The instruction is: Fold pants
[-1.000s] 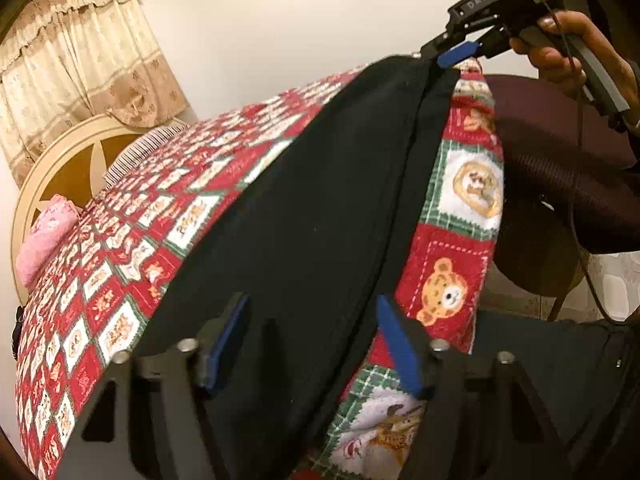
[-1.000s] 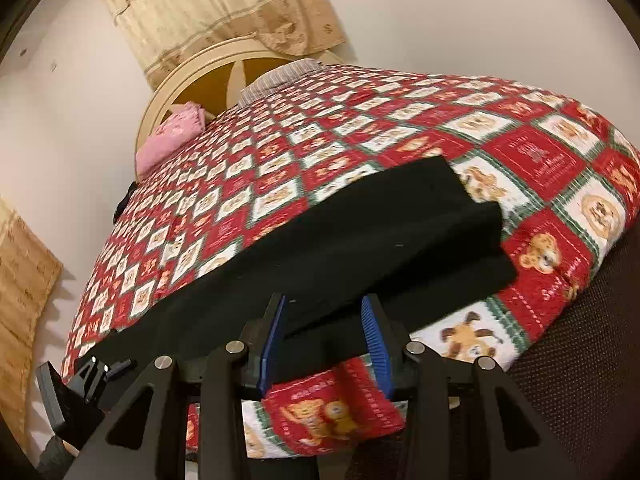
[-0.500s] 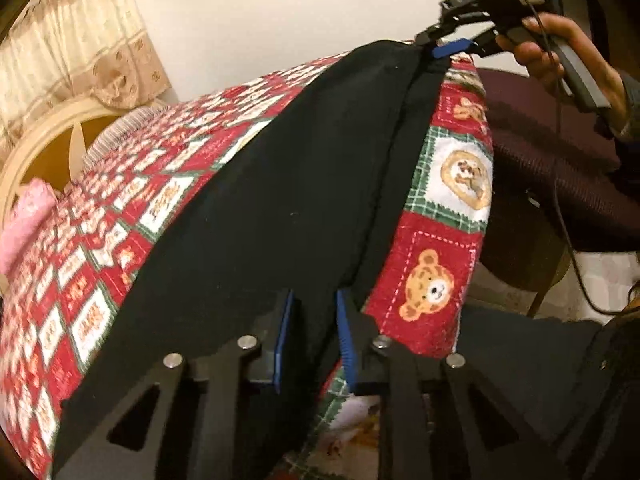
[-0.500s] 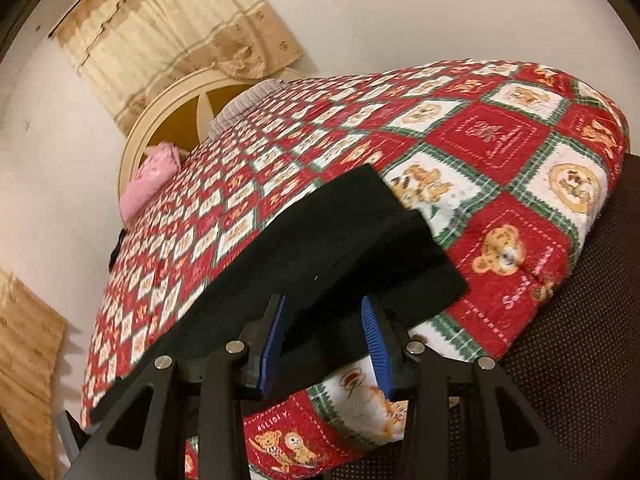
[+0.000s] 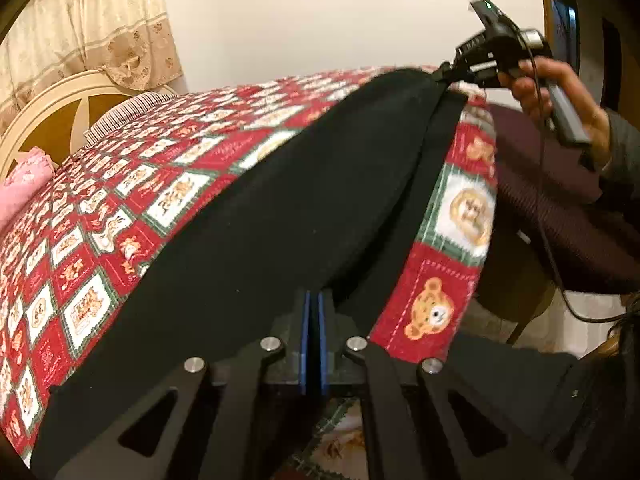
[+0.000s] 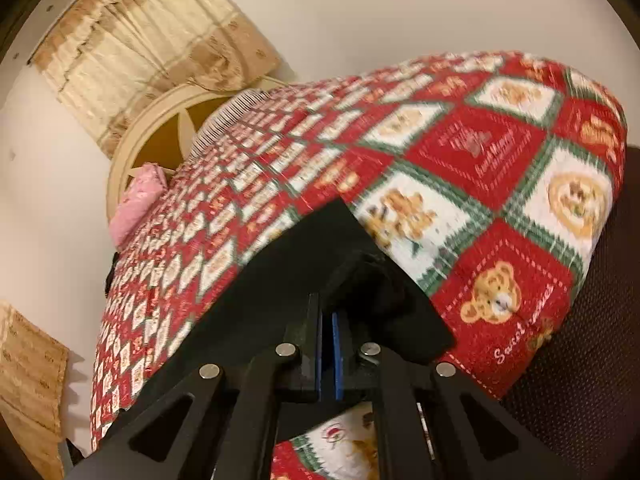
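With both grippers — left (image 5: pixel 313 312), right (image 6: pixel 327 326) — clamped on the near edge of the pants (image 5: pixel 280 208) lying on the bed (image 5: pixel 120 208), lift evenly and keep the cloth taut.

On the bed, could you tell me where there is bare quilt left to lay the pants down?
The quilt lies bare between the black pants and the pillows by the headboard. The near edge is crowded: pants and both grippers, left and right.
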Demonstrator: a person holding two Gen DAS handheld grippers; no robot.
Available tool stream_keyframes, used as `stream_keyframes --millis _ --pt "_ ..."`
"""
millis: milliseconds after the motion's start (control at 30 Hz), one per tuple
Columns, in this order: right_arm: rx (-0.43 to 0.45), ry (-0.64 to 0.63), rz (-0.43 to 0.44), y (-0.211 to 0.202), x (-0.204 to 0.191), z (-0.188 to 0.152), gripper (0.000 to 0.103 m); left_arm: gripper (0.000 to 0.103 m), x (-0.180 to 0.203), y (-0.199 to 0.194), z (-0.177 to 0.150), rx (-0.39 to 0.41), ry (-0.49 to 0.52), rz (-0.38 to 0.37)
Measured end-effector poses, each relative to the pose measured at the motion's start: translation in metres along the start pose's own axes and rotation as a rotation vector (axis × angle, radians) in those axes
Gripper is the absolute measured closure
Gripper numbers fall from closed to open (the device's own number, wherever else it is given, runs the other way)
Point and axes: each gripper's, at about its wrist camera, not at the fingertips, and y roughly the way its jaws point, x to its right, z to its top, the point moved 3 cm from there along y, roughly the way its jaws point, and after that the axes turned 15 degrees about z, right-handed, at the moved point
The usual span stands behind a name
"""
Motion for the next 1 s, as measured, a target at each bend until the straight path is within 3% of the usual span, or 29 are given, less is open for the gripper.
stream_keyframes --millis 167,367,467,500,567,633,700,767,900,1000 --pt "0.044 -0.075 0.039 -0.027 -0.015 -0.004 0.1 0.098 -0.006 -0.012 -0.002 0.027 -0.04 -0.045" --pt "0.003 -0.012 -0.01 -0.016 0.023 -0.023 0.1 0.099 0.014 0.005 -0.018 -0.021 -0.004 -0.079" --pt "0.023 0.009 0.016 -0.016 0.031 -0.022 0.098 0.097 0.013 0.006 -0.019 -0.015 0.0 -0.049" --pt "0.031 0.005 0.007 -0.018 0.03 -0.021 0.095 0.097 0.012 0.005 -0.019 -0.019 -0.009 -0.052" --pt "0.054 -0.011 -0.019 -0.026 0.027 -0.018 0.079 0.097 0.01 0.003 -0.019 -0.014 -0.013 -0.049" --pt "0.098 -0.047 -0.092 -0.037 0.023 -0.012 0.066 0.096 0.011 -0.002 -0.019 -0.006 0.001 -0.048" --pt "0.151 -0.101 -0.151 -0.049 0.013 -0.006 0.063 0.096 0.012 -0.011 -0.022 0.009 0.015 -0.048" --pt "0.169 -0.173 -0.143 -0.053 -0.005 0.002 0.063 0.092 0.011 -0.02 -0.024 0.028 0.014 -0.056" --pt "0.067 -0.259 -0.098 -0.021 -0.027 0.022 0.063 0.077 -0.005 -0.026 -0.024 0.055 -0.017 0.002" --pt "-0.001 -0.153 -0.085 0.006 -0.007 0.048 0.063 0.075 -0.025 -0.016 -0.026 0.039 -0.083 0.028"
